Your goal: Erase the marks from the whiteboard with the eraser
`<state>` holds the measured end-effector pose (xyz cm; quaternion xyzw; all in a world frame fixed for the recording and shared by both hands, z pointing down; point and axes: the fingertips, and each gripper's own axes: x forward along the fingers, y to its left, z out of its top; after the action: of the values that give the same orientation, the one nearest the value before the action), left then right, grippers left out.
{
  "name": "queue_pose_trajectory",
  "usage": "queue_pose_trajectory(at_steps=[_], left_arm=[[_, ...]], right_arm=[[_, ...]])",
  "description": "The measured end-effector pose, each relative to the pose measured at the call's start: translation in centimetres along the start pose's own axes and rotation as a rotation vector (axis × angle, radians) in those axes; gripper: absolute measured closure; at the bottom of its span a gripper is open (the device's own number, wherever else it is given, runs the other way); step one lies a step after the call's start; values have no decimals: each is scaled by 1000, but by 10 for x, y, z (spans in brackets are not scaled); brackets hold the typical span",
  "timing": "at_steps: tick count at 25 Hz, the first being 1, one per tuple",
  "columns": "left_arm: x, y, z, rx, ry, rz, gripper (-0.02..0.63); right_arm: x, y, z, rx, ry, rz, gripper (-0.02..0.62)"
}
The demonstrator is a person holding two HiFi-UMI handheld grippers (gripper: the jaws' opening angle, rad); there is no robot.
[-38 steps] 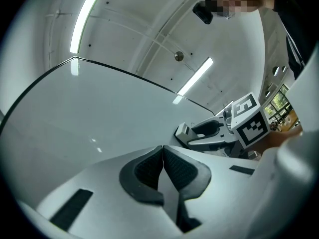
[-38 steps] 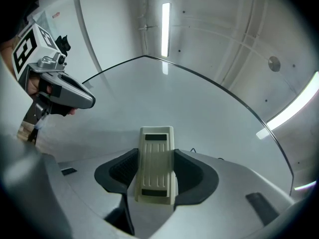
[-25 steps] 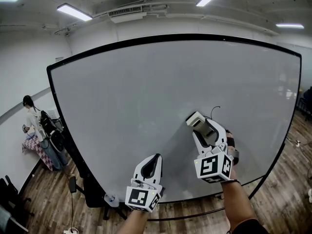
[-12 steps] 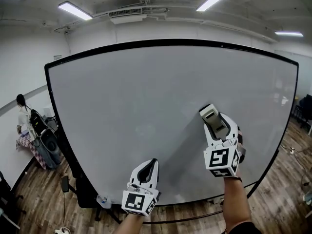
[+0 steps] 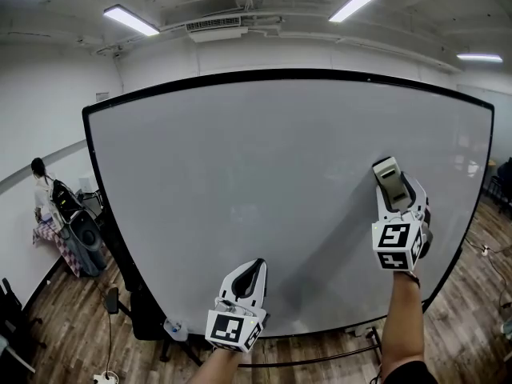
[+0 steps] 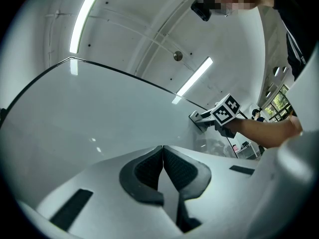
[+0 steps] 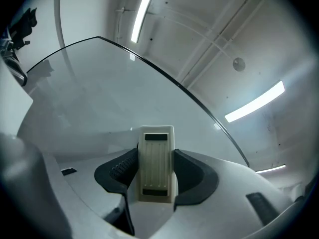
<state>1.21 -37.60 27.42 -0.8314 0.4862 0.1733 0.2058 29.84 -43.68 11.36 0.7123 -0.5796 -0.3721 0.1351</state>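
**Eraser on the board, right side**

The whiteboard [image 5: 264,174] fills the view. The right gripper [image 5: 394,189] is up at its right side, fingers [image 7: 192,176] clamped on the eraser [image 5: 386,172], whose tip meets the board. The left gripper [image 5: 254,269] hangs low near the bottom edge, fingers [image 6: 144,171] pressed together, holding nothing.
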Motion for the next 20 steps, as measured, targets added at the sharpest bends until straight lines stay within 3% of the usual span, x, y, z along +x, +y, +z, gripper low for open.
queue_pose_trajectory(at_steps=[6,12,17,20], left_arm=[[-1,-3,3,-9,-3,-3,586],[1,-6,6,-19,-11,-7,586],[0,-3,7,-5,-9,-3,586],[2,0,6,-4,-1,-5,586]], right_arm=[[-18,8,14,-23,-53,-14,351],[-56,83,61,-10,-176,140,351],[-69,150,67,34,-174,278,351],[-65,173,64,17,-162,316,351]])
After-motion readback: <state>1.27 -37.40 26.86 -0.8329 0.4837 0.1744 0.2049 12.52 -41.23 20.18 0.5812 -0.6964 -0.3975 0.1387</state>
